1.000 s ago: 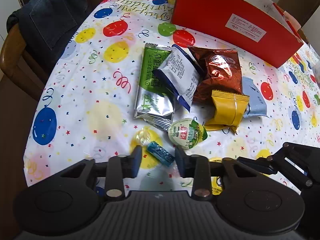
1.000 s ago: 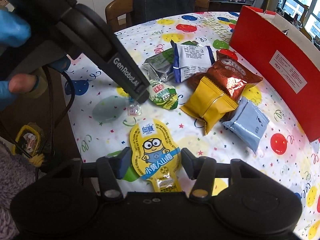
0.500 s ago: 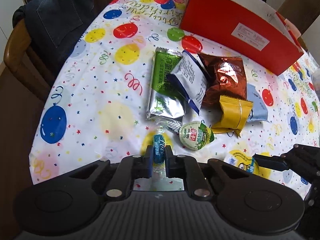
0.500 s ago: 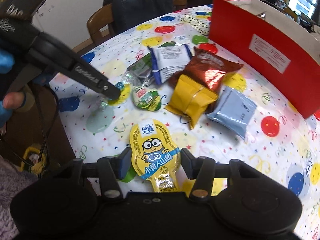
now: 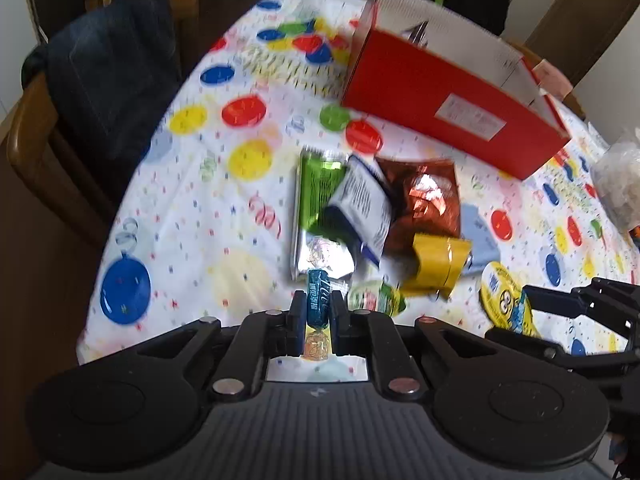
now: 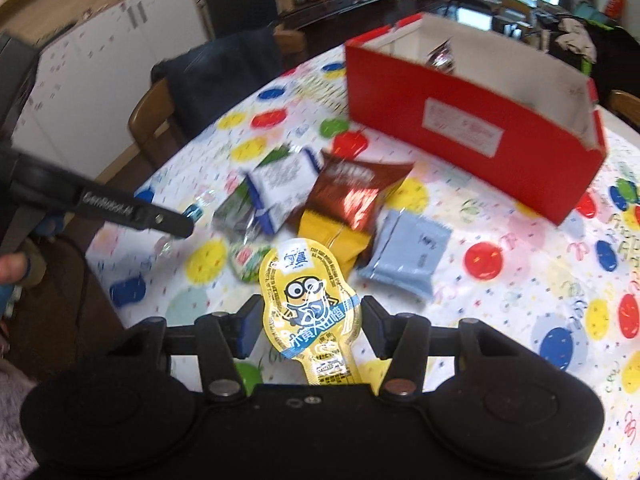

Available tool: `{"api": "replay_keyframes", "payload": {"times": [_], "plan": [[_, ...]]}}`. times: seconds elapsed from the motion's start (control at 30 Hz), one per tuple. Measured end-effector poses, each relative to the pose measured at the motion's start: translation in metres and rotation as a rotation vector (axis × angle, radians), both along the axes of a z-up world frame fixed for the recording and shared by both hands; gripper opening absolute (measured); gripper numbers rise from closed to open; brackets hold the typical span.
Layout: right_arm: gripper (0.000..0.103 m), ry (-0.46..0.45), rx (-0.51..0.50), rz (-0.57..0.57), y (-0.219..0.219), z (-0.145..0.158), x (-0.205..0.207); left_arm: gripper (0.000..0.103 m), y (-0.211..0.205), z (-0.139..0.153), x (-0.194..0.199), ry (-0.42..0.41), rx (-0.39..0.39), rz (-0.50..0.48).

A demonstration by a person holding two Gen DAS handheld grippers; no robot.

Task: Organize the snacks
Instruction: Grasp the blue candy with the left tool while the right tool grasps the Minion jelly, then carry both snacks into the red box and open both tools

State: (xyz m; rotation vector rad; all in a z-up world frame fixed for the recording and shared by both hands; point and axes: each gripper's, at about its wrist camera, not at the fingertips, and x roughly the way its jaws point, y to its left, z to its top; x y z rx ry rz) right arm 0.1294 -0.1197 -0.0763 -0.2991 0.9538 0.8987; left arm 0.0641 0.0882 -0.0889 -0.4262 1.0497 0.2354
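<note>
My left gripper (image 5: 317, 314) is shut on a small blue wrapped candy (image 5: 317, 300), held above the balloon-print tablecloth (image 5: 192, 216). My right gripper (image 6: 310, 328) is shut on a yellow cartoon snack pack (image 6: 310, 296), lifted off the table; the left wrist view shows this yellow pack (image 5: 504, 304) at the right. A pile lies in the middle: green pack (image 5: 316, 184), white-and-blue pack (image 5: 362, 204), brown foil bag (image 5: 424, 200), yellow pack (image 5: 438, 266), pale blue pack (image 6: 408, 256), jelly cup (image 5: 374, 300). The open red box (image 6: 472, 136) stands beyond them.
A wooden chair with a dark jacket (image 5: 108, 92) stands at the table's left edge. A clear plastic bag (image 5: 620, 176) sits at the far right. The table's near edge drops off just below both grippers. A snack wrapper shows inside the red box.
The left gripper closed on the blue candy and lifted it off the table. The right gripper rose and rolled with the yellow cartoon pack; the red box now appears lower in both views.
</note>
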Motion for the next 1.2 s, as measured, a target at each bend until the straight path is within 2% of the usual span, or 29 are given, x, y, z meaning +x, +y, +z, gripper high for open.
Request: {"api": "replay_keyframes", "payload": {"times": [0.37, 0.53, 0.7, 0.97, 1.2], "plan": [[0.051, -0.068, 0.095, -0.158, -0.003, 0.041, 0.018, 0.011, 0.011, 0.041, 0.012, -0.129, 0.040, -0.081], [0.051, -0.117, 0.104, -0.205, -0.001, 0.054, 0.023, 0.011, 0.014, 0.054, 0.018, -0.167, 0.059, -0.124], [0.051, -0.120, 0.136, -0.269, -0.003, 0.065, 0.032, 0.011, 0.015, 0.070, 0.028, -0.210, 0.069, -0.168], [0.051, -0.157, 0.170, -0.319, -0.004, 0.086, 0.052, 0.011, 0.006, 0.102, 0.056, -0.287, 0.097, -0.221], [0.051, -0.169, 0.188, -0.358, -0.007, 0.099, 0.095, 0.011, 0.001, 0.113, 0.098, -0.289, 0.105, -0.242]]}}
